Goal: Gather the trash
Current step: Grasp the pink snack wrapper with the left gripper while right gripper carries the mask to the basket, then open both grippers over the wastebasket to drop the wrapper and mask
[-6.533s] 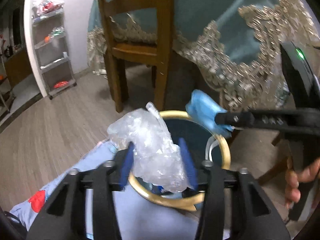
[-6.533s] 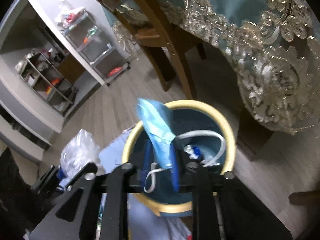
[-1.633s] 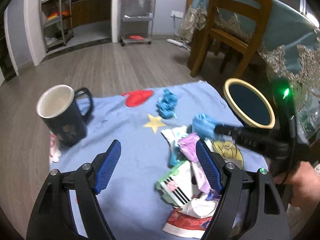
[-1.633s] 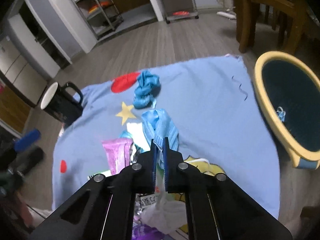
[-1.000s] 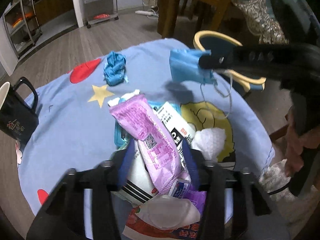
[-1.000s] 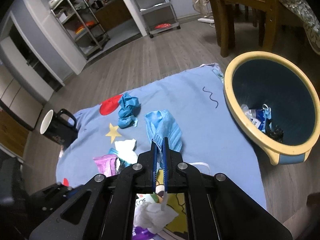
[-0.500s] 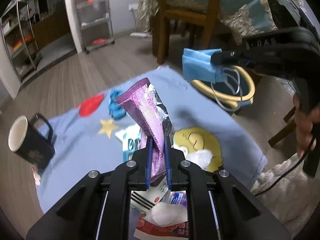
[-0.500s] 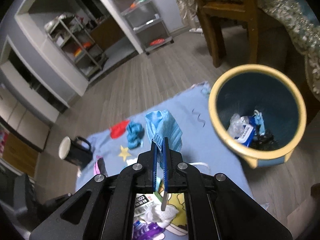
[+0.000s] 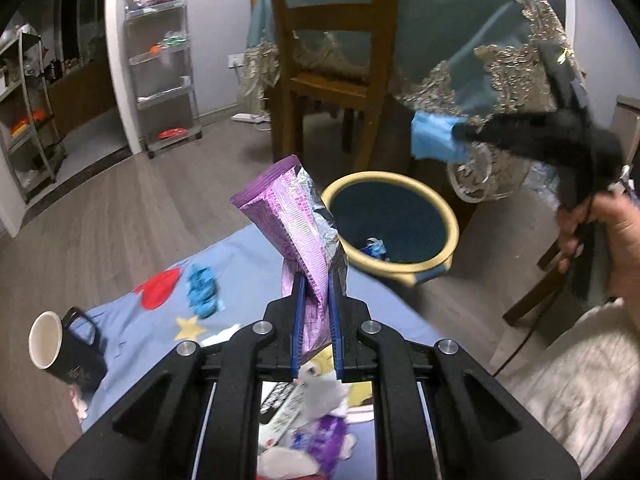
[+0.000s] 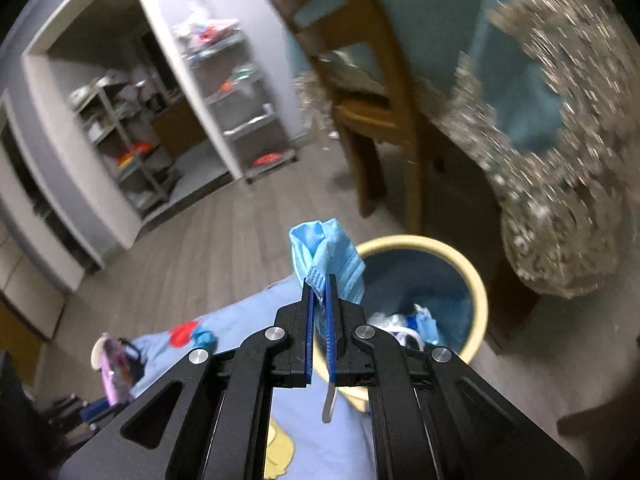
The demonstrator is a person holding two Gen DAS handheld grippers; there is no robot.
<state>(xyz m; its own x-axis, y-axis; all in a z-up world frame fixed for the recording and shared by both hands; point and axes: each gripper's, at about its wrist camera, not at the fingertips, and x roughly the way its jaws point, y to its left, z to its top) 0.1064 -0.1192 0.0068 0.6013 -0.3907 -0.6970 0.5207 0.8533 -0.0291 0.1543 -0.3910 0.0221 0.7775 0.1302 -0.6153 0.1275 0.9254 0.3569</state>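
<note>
- Left hand-held gripper [image 9: 316, 300], left wrist view: blue pads pinch a purple wrapper [image 9: 294, 220] with a silver foil lining; its fine print is too small to read. The wrapper stands up over a blue cloth [image 9: 248, 268] with a red heart and a yellow star. A yellow-rimmed bin [image 9: 416, 196] lies beyond, trash inside. A dark mug [image 9: 60, 346] stands left; its gold marking is unreadable.
- Right hand-held gripper [image 10: 319, 300], right wrist view: pressed together on a pleated blue mask [image 10: 328, 256], its white strap hanging below. The mask is beside the bin's [image 10: 478, 280] near rim, where another mask lies among scraps.
</note>
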